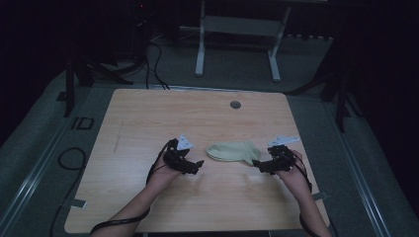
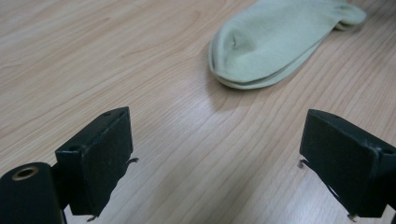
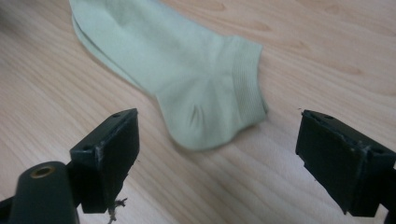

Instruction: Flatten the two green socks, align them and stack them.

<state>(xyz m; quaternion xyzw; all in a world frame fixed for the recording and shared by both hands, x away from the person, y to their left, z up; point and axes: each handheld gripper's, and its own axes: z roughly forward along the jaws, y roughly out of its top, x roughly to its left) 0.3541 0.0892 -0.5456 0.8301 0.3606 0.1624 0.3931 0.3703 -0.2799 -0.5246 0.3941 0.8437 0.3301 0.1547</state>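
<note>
Two pale green socks seem to be lying one on the other near the middle of the wooden table — the left gripper view is showing a double edge at the toe, so I am judging it as a pair laid flat, though I cannot be fully sure. The left gripper is waiting just beside the toe end with its jaws spread wide and nothing between them; the right gripper is sitting close at the cuff end, its jaws also standing wide apart and pinching nothing. The fabric is looking soft, thin and very light, so it is probably going to fold and hang when lifted, not staying in its shape; it is not fragile and not slippery. A good place for holding is likely the ribbed cuff, where the cloth is thicker, or the rounded toe, taking both layers together in one pinch. The right gripper view is giving the ribbing and the heel pocket clearly, which the high view is too dark and too small to show, while the high view is telling how both grippers are standing at the two ends — something neither gripper view is giving alone.
</note>
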